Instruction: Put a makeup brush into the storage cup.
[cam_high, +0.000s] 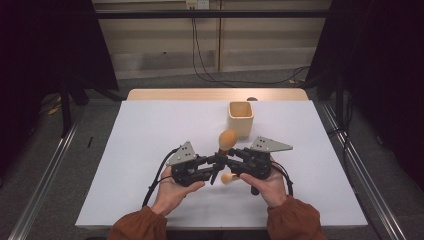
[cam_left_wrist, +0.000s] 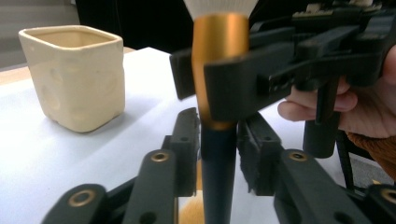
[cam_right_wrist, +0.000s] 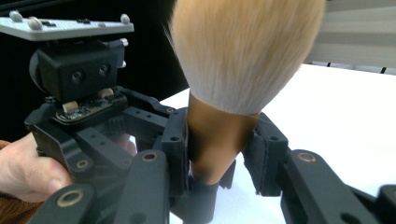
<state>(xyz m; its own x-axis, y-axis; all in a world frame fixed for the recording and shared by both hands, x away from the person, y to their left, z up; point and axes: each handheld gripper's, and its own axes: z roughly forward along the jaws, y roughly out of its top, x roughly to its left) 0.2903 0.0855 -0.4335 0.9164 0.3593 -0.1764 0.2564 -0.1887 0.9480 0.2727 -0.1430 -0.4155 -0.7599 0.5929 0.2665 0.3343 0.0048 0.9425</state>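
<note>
Brush (cam_high: 227, 140) is up off the table (cam_high: 150, 135), standing straight | my left gripper (cam_high: 216, 161) pinches its dark handle low down | my right gripper (cam_high: 231, 156) pinches its gold neck, just under the soft hairs | cup (cam_high: 241, 119) waits near, behind | done: brush lifted | left, I think: put it in the cup

Rust-orange sleeves (cam_high: 292, 224); each black tool (cam_high: 218, 161) carries a grey triangular plate (cam_high: 269, 145).
</note>
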